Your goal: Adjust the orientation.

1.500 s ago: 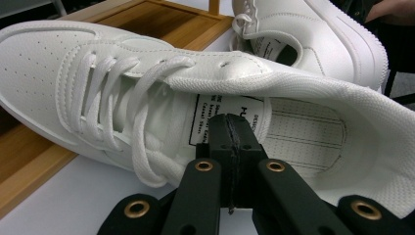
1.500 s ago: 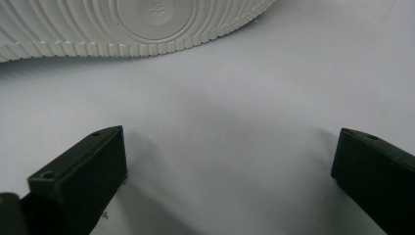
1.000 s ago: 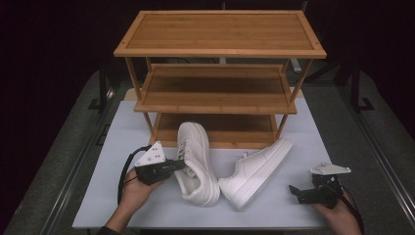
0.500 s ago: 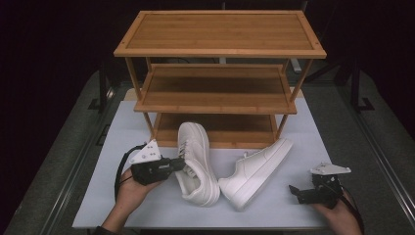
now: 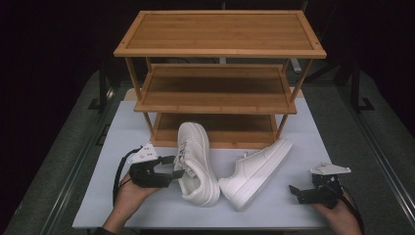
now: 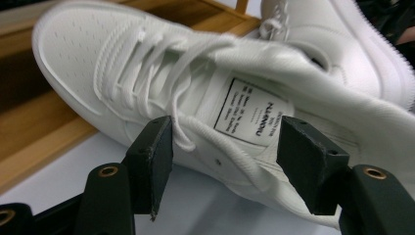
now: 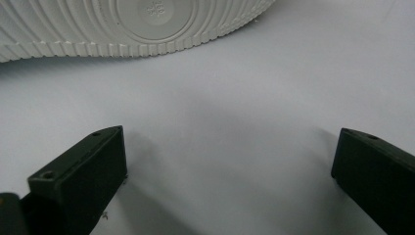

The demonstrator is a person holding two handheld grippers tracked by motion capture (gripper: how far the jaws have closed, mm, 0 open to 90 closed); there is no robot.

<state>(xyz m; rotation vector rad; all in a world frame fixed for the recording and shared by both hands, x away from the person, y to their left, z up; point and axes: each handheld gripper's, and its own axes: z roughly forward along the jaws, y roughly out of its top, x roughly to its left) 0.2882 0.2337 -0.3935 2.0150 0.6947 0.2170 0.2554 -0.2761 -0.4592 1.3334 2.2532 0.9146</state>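
Two white sneakers lie on the white table in front of a wooden rack. The left sneaker [image 5: 195, 164] stands upright with its toe at the rack's bottom shelf. The right sneaker [image 5: 257, 171] lies on its side, sole facing right. My left gripper [image 5: 175, 167] is open at the left sneaker's side. In the left gripper view, my left gripper [image 6: 225, 166] frames the left sneaker's [image 6: 161, 83] laces and tongue label between open jaws. My right gripper [image 5: 295, 191] rests open on the table, apart from the shoes. Beyond my right gripper [image 7: 230, 176] shows the ribbed sole [image 7: 137, 24].
The three-tier wooden rack [image 5: 220, 34] stands at the back of the white table [image 5: 112, 205], with its bottom shelf [image 5: 220, 127] just behind the shoes. Dark floor and metal rails flank the table. The second sneaker [image 6: 352, 54] lies past the first.
My left gripper has shifted slightly toward the near left and turned a little beside the left sneaker. The right gripper and both sneakers have stayed put.
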